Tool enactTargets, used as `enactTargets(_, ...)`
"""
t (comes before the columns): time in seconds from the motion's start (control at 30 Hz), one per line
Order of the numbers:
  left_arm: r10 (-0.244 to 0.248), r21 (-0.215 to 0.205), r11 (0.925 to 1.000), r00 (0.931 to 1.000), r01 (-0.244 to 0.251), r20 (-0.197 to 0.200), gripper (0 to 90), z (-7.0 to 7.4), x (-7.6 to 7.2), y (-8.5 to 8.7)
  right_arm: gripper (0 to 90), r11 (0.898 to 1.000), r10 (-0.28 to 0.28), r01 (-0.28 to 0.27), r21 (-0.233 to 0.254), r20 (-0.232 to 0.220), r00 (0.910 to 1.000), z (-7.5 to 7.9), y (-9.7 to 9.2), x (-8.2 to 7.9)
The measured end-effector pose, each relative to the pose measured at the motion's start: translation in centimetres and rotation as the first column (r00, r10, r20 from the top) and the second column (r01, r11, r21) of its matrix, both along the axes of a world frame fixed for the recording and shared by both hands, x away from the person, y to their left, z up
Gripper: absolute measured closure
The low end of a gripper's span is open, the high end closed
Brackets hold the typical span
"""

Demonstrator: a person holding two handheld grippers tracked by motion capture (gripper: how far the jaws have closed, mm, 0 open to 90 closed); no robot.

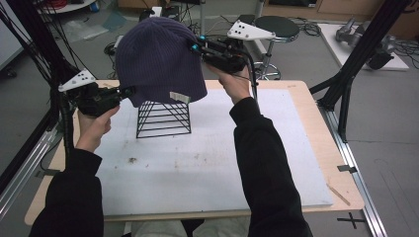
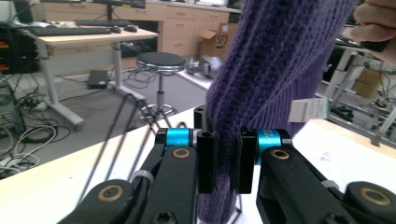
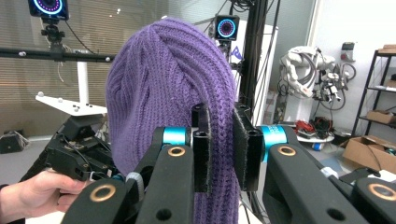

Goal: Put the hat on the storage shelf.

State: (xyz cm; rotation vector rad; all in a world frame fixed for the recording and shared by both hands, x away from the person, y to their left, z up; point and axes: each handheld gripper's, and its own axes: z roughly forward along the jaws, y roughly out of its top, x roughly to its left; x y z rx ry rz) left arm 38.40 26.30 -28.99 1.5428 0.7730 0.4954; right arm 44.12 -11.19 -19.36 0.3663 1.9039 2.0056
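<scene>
A purple knitted beanie [image 1: 158, 59] hangs in the air above a black wire stand [image 1: 164, 118] on the white table mat. My left gripper [image 1: 129, 92] is shut on the beanie's lower left rim [image 2: 223, 168]. My right gripper [image 1: 193, 47] is shut on the beanie's upper right side, where the knit [image 3: 219, 140] is pinched between its pads. A white label [image 1: 179, 97] dangles from the hat's lower edge. The hat hides the top of the stand in the high view.
The white mat [image 1: 207, 168] covers most of the wooden table [image 1: 316, 123]. A black stool [image 1: 276, 27] stands behind the table. Black frame posts [image 1: 356, 64] rise at the right, and cables [image 1: 29, 54] hang at the left.
</scene>
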Motion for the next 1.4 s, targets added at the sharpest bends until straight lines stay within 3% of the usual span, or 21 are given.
enactTargets(0.13,0.038,-0.004,0.9993,0.9993,-0.038,0.007,83.3,0.7,0.3,0.9,80.2,1.0,0.004,-0.004,0.012,0.011,0.9999,0.3,0.9,0.1)
enactTargets(0.3,0.059,0.017,0.9981,0.9979,-0.058,-0.027,83.2,0.5,0.6,1.8,79.9,1.0,0.006,-0.006,-0.023,0.0,1.0,-0.1,1.9,0.5)
enactTargets(0.53,0.059,0.013,0.9982,0.9955,-0.059,-0.074,83.0,-2.0,0.7,2.2,79.6,0.997,0.012,-0.014,-0.077,-0.028,0.9995,-1.5,2.7,1.0)
enactTargets(0.63,0.04,-0.012,0.9991,0.9948,-0.042,-0.094,83.1,-3.4,0.5,2.1,79.6,0.995,0.017,-0.021,-0.094,-0.046,0.9988,-2.2,2.8,1.0)
enactTargets(0.77,0.034,0.029,0.9991,0.9909,-0.031,-0.13,83.1,-4.5,0.7,1.9,79.7,0.989,0.016,-0.029,-0.144,-0.096,0.9952,-2.7,3.2,1.1)
enactTargets(0.9,0.035,0.046,0.9985,0.9855,-0.028,-0.166,83.1,-4.9,1.0,2.2,79.7,0.975,-0.002,-0.031,-0.218,-0.15,0.9887,-3.2,4.0,1.1)
enactTargets(1.1,0.023,0.078,0.9969,0.9774,-0.007,-0.21,83.1,-5.6,1.3,2.0,79.7,0.963,-0.025,-0.033,-0.267,-0.21,0.9774,-3.8,4.5,1.3)
enactTargets(1.3,0.036,0.095,0.9954,0.9669,-0.012,-0.253,83.0,-7.2,1.6,2.2,79.9,0.954,-0.1,0.01,-0.3,-0.285,0.9533,-4.8,4.7,2.1)
enactTargets(1.4,0.047,0.107,0.9941,0.9619,-0.018,-0.27,83.0,-7.8,1.8,2.4,79.9,0.944,-0.13,0.019,-0.329,-0.319,0.9388,-5.4,5.0,2.4)
